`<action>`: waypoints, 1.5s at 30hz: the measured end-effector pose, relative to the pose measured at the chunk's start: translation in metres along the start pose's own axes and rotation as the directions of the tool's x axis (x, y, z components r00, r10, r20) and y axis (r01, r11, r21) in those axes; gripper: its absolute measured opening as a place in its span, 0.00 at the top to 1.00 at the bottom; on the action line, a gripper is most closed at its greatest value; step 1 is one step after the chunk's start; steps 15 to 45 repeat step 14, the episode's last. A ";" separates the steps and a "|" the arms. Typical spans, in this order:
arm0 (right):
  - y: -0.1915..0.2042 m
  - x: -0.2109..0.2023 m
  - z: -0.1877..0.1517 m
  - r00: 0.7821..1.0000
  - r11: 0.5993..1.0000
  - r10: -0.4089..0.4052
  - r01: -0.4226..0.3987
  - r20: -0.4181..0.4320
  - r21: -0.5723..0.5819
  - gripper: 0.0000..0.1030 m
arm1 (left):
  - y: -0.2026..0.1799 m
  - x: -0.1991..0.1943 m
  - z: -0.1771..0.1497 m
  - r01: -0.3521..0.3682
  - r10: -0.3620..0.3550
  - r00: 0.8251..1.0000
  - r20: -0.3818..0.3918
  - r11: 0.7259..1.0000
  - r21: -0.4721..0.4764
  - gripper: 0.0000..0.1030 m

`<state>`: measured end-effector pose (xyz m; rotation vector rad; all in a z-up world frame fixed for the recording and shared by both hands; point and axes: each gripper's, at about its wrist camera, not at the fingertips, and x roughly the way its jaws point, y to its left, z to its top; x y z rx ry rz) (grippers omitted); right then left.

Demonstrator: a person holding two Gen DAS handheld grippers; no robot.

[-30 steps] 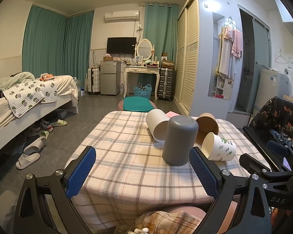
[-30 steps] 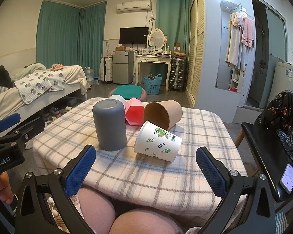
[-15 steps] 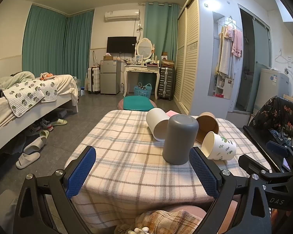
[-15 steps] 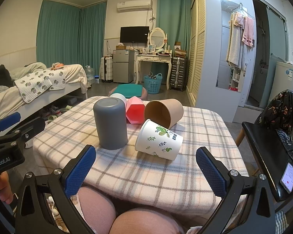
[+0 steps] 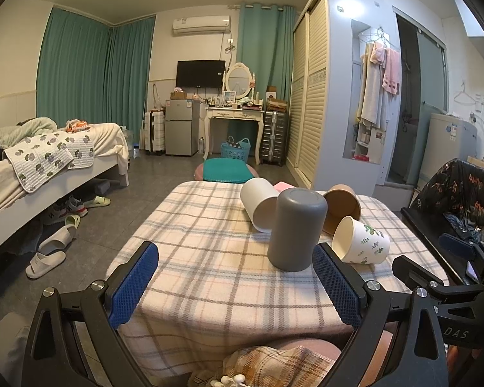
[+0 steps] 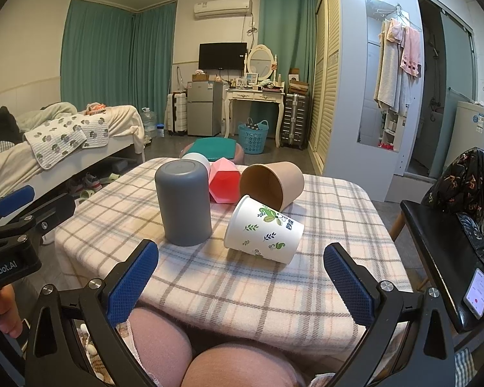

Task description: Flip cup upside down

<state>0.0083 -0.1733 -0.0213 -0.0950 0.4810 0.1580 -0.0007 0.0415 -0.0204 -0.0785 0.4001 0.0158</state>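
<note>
A grey cup [image 5: 296,229] [image 6: 183,202] stands upside down on the checked tablecloth [image 5: 209,258] [image 6: 332,213]. A white cup with leaf print [image 5: 361,242] [image 6: 264,234] lies on its side right of it. A brown paper cup [image 5: 342,204] [image 6: 272,183], a plain white cup [image 5: 259,203] [image 6: 196,159] and a pink faceted cup [image 6: 224,183] lie on their sides behind. My left gripper [image 5: 235,287] is open and empty, short of the grey cup. My right gripper [image 6: 242,283] is open and empty, short of the leaf-print cup.
A black chair [image 6: 442,258] with a phone [image 6: 477,292] stands right of the table. A bed [image 5: 48,167] and slippers [image 5: 48,254] are on the left. A green stool [image 5: 226,169] stands beyond the table. My knees [image 6: 209,354] are under the near edge.
Both grippers have drifted very slightly; the cups have not moved.
</note>
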 end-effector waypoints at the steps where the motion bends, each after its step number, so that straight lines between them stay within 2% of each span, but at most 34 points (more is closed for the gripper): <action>1: 0.000 0.000 0.000 1.000 1.000 0.000 0.000 -0.001 0.000 0.00 | 0.000 0.000 0.000 -0.001 0.001 1.000 0.000 1.000 0.001 0.04; 45: 0.001 0.002 -0.003 1.000 1.000 0.001 -0.001 -0.009 0.005 0.00 | 0.000 0.003 -0.006 0.005 -0.005 1.000 -0.009 1.000 -0.006 0.04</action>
